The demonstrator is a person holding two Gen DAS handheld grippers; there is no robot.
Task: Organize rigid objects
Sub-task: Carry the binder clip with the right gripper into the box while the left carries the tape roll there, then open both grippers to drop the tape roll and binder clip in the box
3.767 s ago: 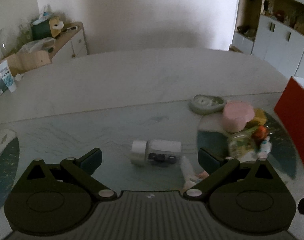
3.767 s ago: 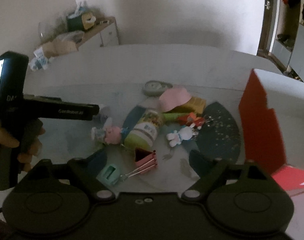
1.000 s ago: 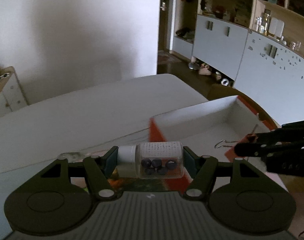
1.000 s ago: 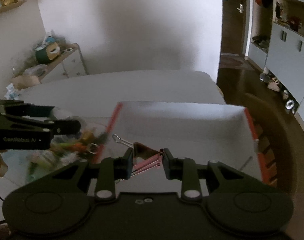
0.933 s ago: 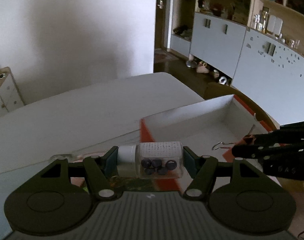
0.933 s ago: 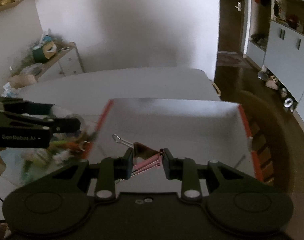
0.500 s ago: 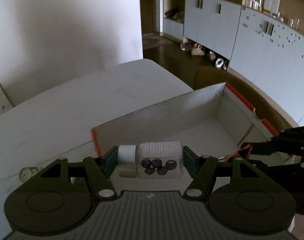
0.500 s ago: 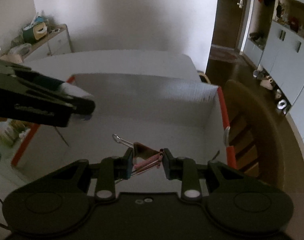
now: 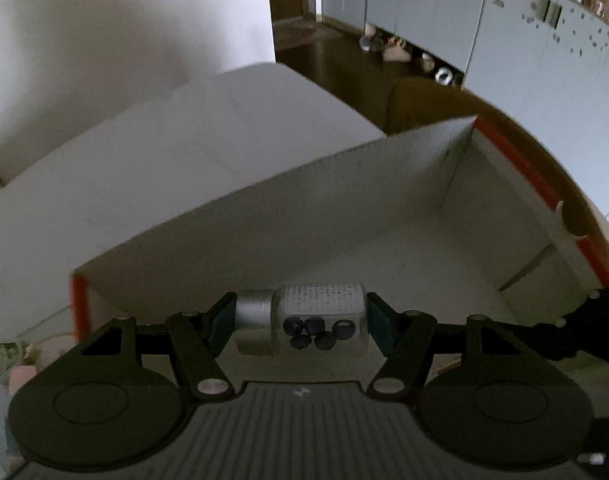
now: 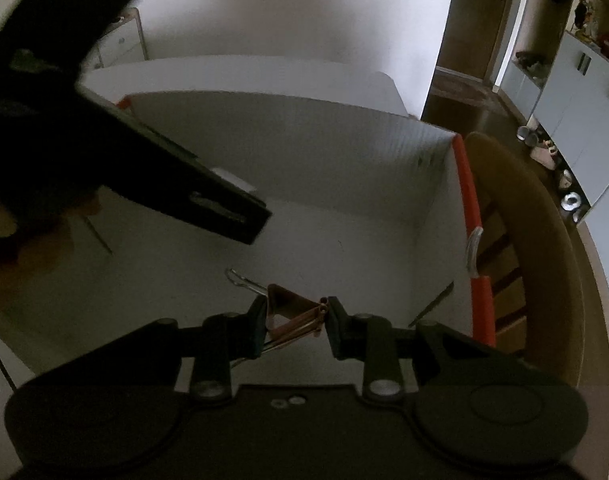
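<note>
Left tool squeezing small clear plastic bottle with silver cap, right tool pinching pink metal binder clip, both over white cardboard box with orange edges.

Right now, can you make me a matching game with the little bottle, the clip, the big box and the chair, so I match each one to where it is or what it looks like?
Things:
1. small bottle
2. binder clip
3. box
4. chair

Descriptions:
A. brown, beside the box
B. held in the right gripper
C. white inside, orange edges
D. held in the left gripper

Pairs: 1-D, 2-B, 3-C, 4-A
</note>
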